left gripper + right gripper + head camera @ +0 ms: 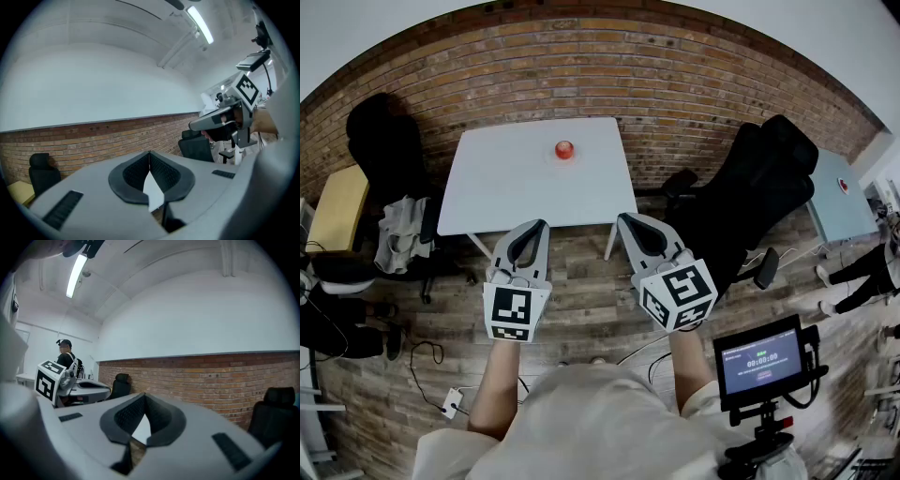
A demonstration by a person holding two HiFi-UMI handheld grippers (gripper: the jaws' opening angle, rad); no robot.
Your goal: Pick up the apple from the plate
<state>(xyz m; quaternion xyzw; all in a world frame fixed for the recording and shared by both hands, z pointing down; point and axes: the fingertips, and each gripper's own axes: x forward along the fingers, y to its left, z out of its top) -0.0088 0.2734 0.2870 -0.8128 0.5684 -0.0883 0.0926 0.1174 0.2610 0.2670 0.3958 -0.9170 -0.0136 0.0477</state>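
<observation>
**Apple** [564,148]: one, red. It sits on a small plate [564,157] that is hard to tell apart from it, on the far half of the white table [487,192]. It is straight ahead of both pairs of jaws and well apart from them, roughly between the lines they point along. Nothing touches it.

**Left gripper** [536,229]: held level, short of the table's near edge and above the wooden floor [581,305]. The jaws are clenched, tips meeting, with nothing between them.

**Right gripper** [628,223]: level, just beside the left one with a gap between the two. The jaws are clenched in the same way, tips together, and grasp nothing.

**Brick wall** [694,84]: beyond the table, facing both pairs of jaws.

**Black chair** [389,141]: ahead and to the left of the left jaws, by the table's left end. A grey cloth [398,230] lies nearer, left of those jaws.

**Second black chair** [769,178]: to the right of the right jaws, by the table's right side.

**Monitor** [764,361]: on a stand, behind and to the right of the right jaws, with its screen lit.
</observation>
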